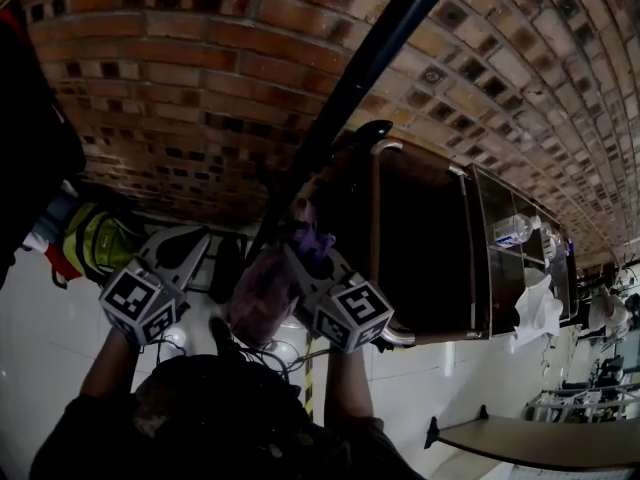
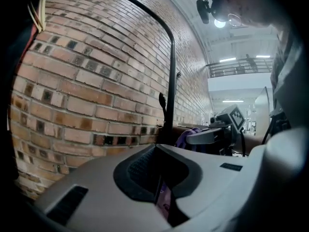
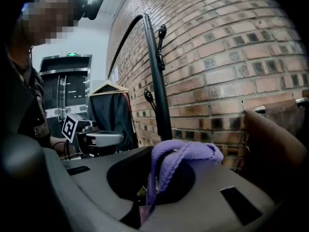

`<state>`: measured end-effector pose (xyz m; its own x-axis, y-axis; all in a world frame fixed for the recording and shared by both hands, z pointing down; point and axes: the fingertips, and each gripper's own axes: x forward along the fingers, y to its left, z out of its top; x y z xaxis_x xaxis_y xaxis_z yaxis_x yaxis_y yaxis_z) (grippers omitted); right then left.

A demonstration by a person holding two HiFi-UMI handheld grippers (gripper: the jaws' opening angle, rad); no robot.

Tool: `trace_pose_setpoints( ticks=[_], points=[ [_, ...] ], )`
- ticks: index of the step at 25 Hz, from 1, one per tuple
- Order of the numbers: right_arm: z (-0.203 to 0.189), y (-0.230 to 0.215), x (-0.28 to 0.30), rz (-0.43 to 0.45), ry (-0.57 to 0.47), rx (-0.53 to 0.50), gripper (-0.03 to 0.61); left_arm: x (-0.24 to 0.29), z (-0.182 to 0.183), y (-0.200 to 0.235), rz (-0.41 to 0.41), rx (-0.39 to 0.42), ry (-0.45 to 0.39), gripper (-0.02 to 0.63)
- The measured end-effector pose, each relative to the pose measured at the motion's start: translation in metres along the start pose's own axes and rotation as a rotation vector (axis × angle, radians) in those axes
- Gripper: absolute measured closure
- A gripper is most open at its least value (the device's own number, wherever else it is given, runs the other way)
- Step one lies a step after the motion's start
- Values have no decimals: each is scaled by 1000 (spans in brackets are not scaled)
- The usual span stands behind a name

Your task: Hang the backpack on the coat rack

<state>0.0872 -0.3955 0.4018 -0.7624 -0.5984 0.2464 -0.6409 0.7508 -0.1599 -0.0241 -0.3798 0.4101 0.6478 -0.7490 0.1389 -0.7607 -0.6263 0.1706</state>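
Note:
A purple backpack [image 1: 262, 293] hangs between my two grippers in the head view. My right gripper [image 3: 145, 202] is shut on its purple woven strap [image 3: 186, 156], which loops up over the jaws. My left gripper [image 2: 161, 197] is shut on a thin edge of purple fabric [image 2: 164, 203]. The black coat rack pole [image 1: 350, 88] rises just beyond both grippers, in front of the brick wall. Its pole [image 3: 157, 81] carries one hook [image 3: 161, 33] high up and another [image 3: 148, 98] lower down. The left gripper view shows the pole [image 2: 170, 81] with the right gripper [image 2: 212, 135] beside it.
A brown cabinet [image 1: 430, 258] stands right of the rack against the brick wall [image 1: 200, 68]. A dark garment on a hanger [image 3: 111, 112] hangs to the left, with a yellow-green item [image 1: 95, 243] near it. A table edge [image 1: 540, 443] lies at the lower right.

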Motion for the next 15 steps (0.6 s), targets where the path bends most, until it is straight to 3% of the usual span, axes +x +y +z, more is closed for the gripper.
trace_pose_setpoints(
  ticks=[3,7,11,15],
  points=[
    [4,-12,10,10,-4,10,566,7,4,8,21,-6,4,574],
    [4,-3,31,92,51,-47,566,13,7,14,37,-9,4,574],
    [-21,11,47,163,165,-102,566,13,3,22,55,-19,15,574],
    [-49,8,57,171,249,-135,566,11,-5,29,70,-30,28,574]
  ],
)
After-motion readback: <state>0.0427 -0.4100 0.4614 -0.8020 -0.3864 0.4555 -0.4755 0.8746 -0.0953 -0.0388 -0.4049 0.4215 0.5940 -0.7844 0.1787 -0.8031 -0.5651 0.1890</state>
